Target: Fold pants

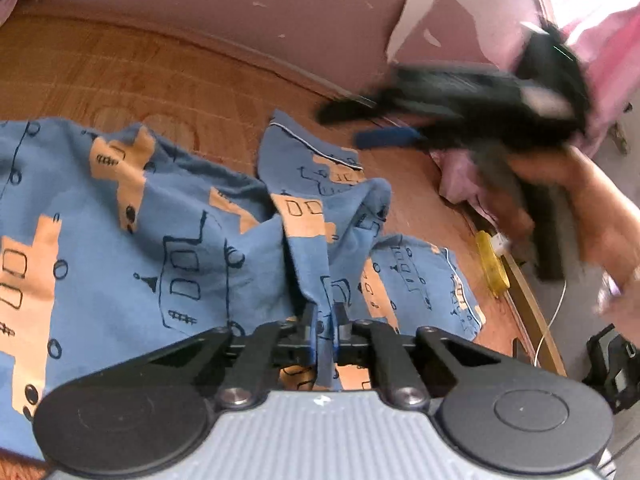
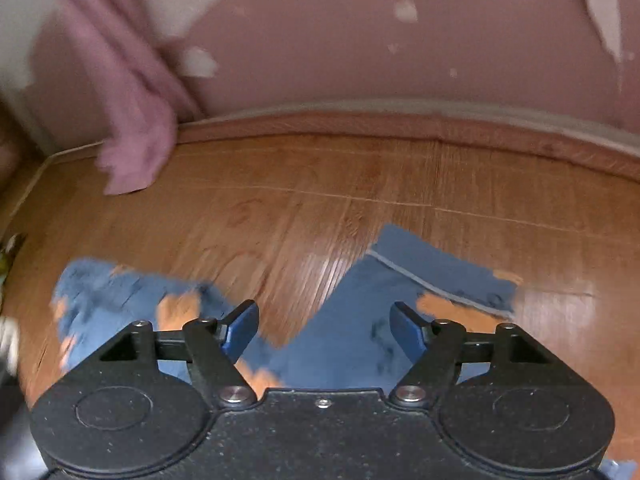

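While left gripper (image 1: pixel 325 334) pinches pants (image 1: pixel 168 240), right gripper (image 2: pixel 324 330) hovers, agape.

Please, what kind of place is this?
Probably a room in a home: blue pants lie on a wood-pattern floor, beside a pink wall with peeling paint and a pink curtain.

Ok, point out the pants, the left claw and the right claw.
pants (image 1: pixel 120 216), left wrist view, on the flat blue fabric.
left claw (image 1: pixel 325 320), left wrist view, between its fingertips.
right claw (image 2: pixel 324 320), right wrist view, between its open fingertips.
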